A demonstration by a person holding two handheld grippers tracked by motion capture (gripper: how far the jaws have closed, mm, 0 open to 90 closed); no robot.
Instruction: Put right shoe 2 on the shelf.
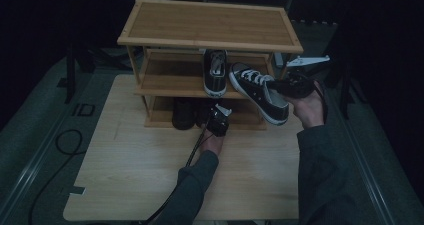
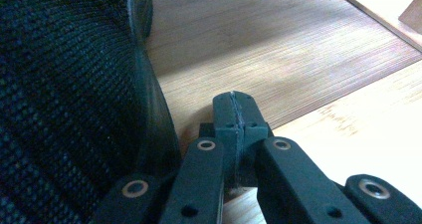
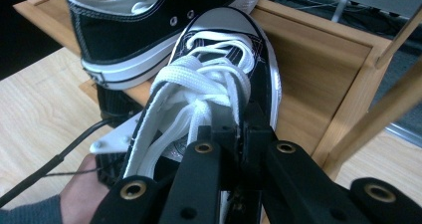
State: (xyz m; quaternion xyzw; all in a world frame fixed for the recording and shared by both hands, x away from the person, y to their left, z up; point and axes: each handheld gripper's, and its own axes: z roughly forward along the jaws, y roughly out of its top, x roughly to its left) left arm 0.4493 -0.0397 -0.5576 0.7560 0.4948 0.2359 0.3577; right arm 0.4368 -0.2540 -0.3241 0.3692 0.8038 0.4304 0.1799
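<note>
Two sneakers in play | right gripper (image 1: pixel 281 86) clamped on the heel collar of the second sneaker (image 1: pixel 257 91), held just off the middle shelf (image 1: pixel 170 75) | toe points left-back at its mate (image 1: pixel 215 71) parked there, long axes not parallel yet | left gripper (image 1: pixel 218 121) pinched together on nothing, low by the bottom-shelf dark shoes (image 1: pixel 184 114).

The high view looks forward and down over the tabletop (image 1: pixel 135 175) at the rack (image 1: pixel 210 22). The left gripper view sits low, close against a dark shoe (image 2: pixel 64 94). The right gripper view looks closely along a sneaker (image 3: pixel 209 99), sharing the rack's middle shelf (image 3: pixel 318 74) with the high view.
</note>
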